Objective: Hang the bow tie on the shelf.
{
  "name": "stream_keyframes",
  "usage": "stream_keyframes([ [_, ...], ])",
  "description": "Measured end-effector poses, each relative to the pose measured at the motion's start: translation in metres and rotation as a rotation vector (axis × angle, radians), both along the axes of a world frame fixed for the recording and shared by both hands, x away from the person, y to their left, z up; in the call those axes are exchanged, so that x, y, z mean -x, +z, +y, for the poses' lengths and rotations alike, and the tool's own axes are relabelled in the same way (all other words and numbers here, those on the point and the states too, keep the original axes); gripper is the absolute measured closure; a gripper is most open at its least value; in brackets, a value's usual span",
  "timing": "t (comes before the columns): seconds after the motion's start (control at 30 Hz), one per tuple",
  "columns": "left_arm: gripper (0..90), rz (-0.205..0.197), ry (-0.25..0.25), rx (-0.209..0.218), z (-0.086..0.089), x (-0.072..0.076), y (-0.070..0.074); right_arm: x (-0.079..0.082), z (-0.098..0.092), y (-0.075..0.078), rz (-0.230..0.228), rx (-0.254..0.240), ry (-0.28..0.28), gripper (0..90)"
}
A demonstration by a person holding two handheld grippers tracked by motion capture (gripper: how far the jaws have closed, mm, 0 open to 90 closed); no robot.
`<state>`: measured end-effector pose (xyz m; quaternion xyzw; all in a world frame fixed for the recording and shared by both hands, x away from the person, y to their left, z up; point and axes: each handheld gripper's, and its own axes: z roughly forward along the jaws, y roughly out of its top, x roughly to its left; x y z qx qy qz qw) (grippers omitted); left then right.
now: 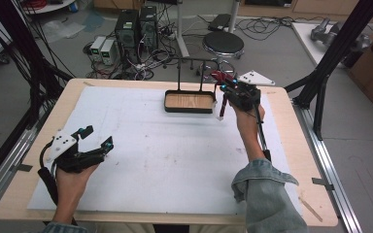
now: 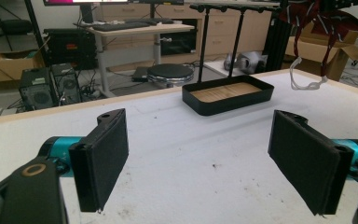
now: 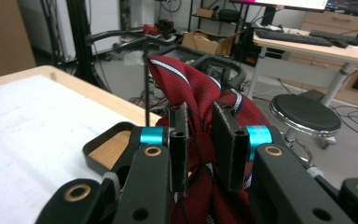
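Gripping the bunched red striped tie [image 3: 200, 93] near the table's far edge, the right gripper [image 3: 201, 140] pinches its soft, light folds firmly. It will droop and slide, so the thick bunch suits best; the left gripper [image 2: 205, 158] gapes wide, empty.

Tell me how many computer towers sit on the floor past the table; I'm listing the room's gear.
2. The computer towers stand side by side beyond the table's far edge: one at left, the other at its right. More may be hidden.
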<state>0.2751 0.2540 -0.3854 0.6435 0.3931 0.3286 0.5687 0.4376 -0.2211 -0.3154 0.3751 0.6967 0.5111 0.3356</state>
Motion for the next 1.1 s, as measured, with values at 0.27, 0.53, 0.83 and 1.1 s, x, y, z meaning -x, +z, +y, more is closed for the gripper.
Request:
stream_keyframes([
  [0.27, 20.3, 0.005, -0.007, 0.001, -0.002, -0.001, -0.001, -0.017, 0.0, 0.01, -0.034, -0.033, -0.017, 76.6],
  [0.53, 20.3, 0.008, -0.011, -0.002, -0.002, -0.002, -0.001, -0.039, 0.006, 0.012, -0.038, -0.02, -0.037, 76.6],
  [0.83, 20.3, 0.011, -0.021, 0.002, -0.004, -0.002, -0.002, -0.057, 0.002, 0.005, -0.017, -0.055, -0.072, 76.6],
  [1.1, 20.3, 0.014, -0.028, 0.0, -0.005, -0.003, -0.003, -0.07, 0.005, 0.005, -0.009, -0.032, -0.107, 76.6],
])
